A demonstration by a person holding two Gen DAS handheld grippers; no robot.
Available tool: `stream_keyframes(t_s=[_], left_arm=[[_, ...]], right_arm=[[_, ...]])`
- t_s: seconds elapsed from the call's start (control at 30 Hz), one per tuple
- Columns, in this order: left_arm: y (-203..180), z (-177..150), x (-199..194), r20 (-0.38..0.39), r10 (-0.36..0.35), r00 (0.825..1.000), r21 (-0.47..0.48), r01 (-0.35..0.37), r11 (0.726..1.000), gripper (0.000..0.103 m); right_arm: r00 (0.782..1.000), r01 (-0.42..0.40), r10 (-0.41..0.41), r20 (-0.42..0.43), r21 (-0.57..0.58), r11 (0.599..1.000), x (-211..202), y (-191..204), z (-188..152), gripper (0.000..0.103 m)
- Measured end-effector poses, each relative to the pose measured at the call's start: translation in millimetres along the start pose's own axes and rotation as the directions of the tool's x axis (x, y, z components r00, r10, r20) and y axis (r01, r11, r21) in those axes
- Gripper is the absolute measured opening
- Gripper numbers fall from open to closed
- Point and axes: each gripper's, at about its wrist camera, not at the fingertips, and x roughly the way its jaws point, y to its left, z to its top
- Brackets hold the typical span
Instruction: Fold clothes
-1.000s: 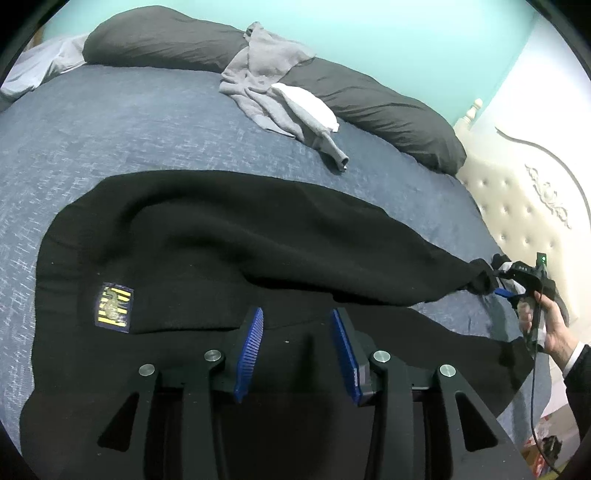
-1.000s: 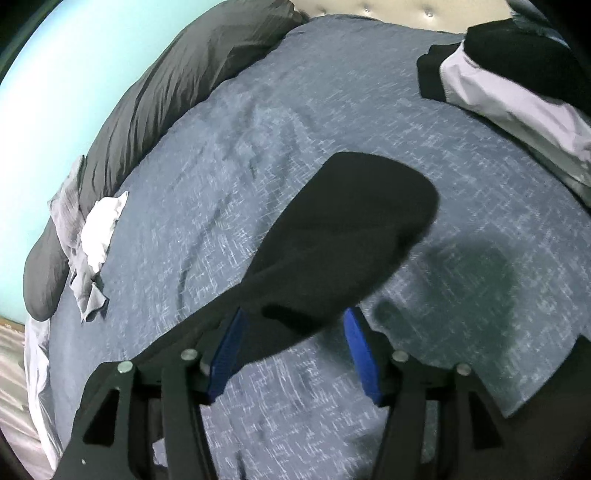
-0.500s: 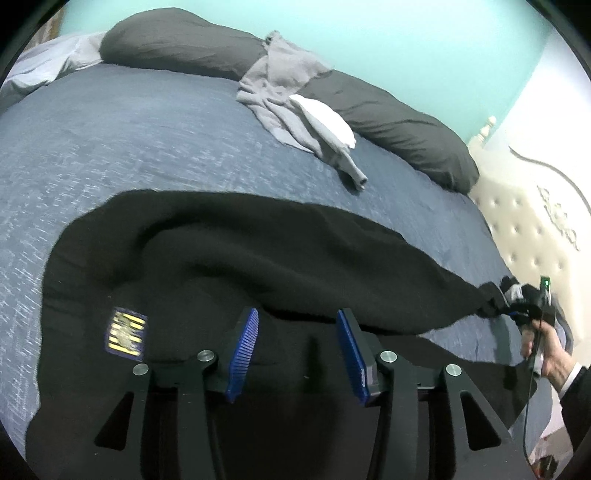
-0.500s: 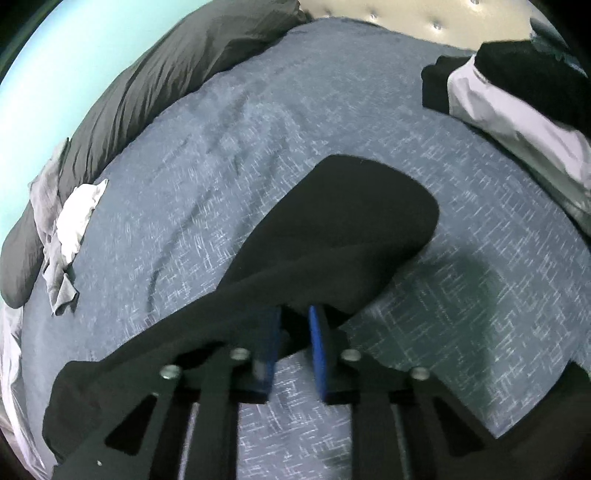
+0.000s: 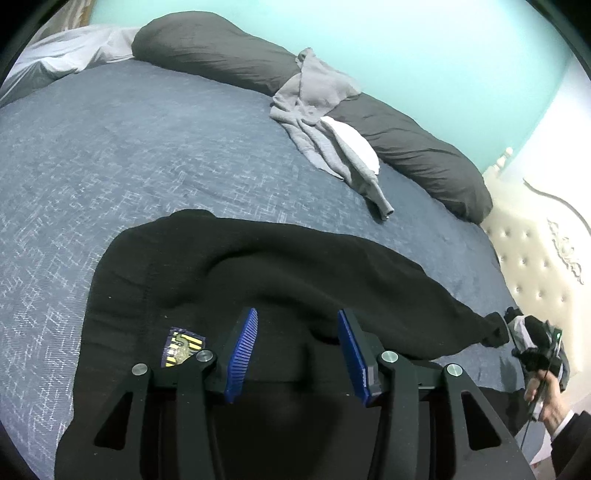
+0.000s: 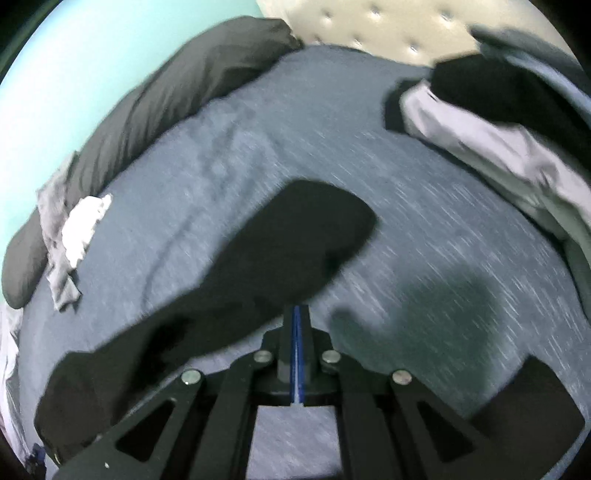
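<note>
My right tool point(image 6: 297, 314) has just snapped shut, pads pressed together at the edge of the black sweater's sleeve point(image 6: 295, 240); it stood open around that sleeve a second ago. From the left wrist view the sleeve cuff point(image 5: 493, 328) looks pinched at the right tool point(image 5: 517, 332), so I take it the grab landed. The fold-in of that sleeve can probably start now. My left tool point(image 5: 295, 350) hangs about half open over the black sweater point(image 5: 258, 280), nothing between the pads, beside the yellow patch point(image 5: 183, 345). The sweater lies spread on the blue bed point(image 5: 129, 155).

Around: grey garment point(image 5: 317, 122) and white cloth point(image 5: 354, 144) against the dark bolster point(image 5: 221, 51), well apart. Black-and-white clothes pile point(image 6: 498, 125) sits near the headboard point(image 6: 369, 26). Nothing blocks the sleeve's path over the body.
</note>
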Motion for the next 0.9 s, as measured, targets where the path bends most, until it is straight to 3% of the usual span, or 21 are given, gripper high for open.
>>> stream_keyframes(t_s=[0.2, 0.23, 0.33, 0.57, 0.9], left_arm=[[-4.4, -3.2, 0.1, -0.007, 0.002, 1.000, 0.011, -0.002, 1.000, 0.050], [-5.1, -3.2, 0.5, -0.007, 0.003, 1.000, 0.013, -0.003, 1.000, 0.050], [-7.1, -4.6, 4.3, -0.016, 0.005, 1.000, 0.020, -0.004, 1.000, 0.051], [-10.2, -4.5, 9.3, -0.020, 0.000, 1.000, 0.024, 0.000, 1.000, 0.052], [3.2, 5.0, -1.7, 0.017, 0.032, 0.999, 0.012, -0.032, 0.999, 0.053]], right_arm=[[0.994, -0.097, 0.102, -0.046, 0.090, 0.991, 5.9, -21.2, -4.7, 0.001], [0.994, -0.103, 0.107, -0.039, 0.086, 0.991, 5.3, -18.9, -2.8, 0.006], [0.994, -0.105, 0.106, -0.021, 0.067, 0.992, 4.6, -11.7, 3.4, 0.048], [0.994, -0.103, 0.105, -0.034, 0.074, 0.992, 18.4, -2.6, 14.0, 0.048], [0.990, -0.114, 0.119, -0.076, 0.062, 0.992, 36.4, 20.4, -3.0, 0.048]])
